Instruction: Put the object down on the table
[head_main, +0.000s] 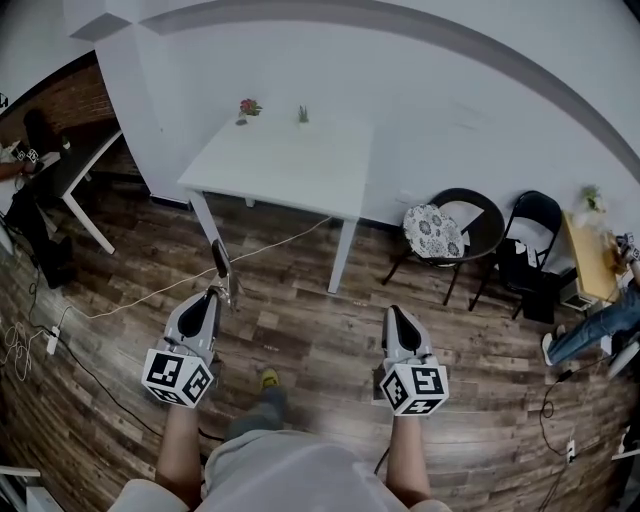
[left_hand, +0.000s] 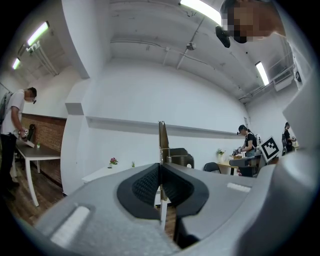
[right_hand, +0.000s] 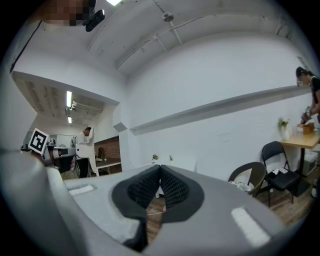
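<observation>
My left gripper (head_main: 222, 293) is shut on a thin flat tool (head_main: 221, 262) that sticks up past the jaws toward the white table (head_main: 290, 165). In the left gripper view the tool (left_hand: 163, 140) shows edge-on as a narrow blade, clamped between the closed pads of the left gripper (left_hand: 160, 170). My right gripper (head_main: 392, 314) is shut with nothing in it; in its own view the right gripper (right_hand: 160, 169) has its pads pressed together. Both grippers hang over the wooden floor, well short of the table. A small flower pot (head_main: 249, 107) and a tiny plant (head_main: 302, 114) stand at the table's far edge.
A round wicker chair with a patterned cushion (head_main: 436, 230) and a black folding chair (head_main: 530, 245) stand right of the table. A white cable (head_main: 150, 292) runs across the floor. A desk (head_main: 85, 165) with a person is at the far left, a wooden side table (head_main: 590, 255) at the right.
</observation>
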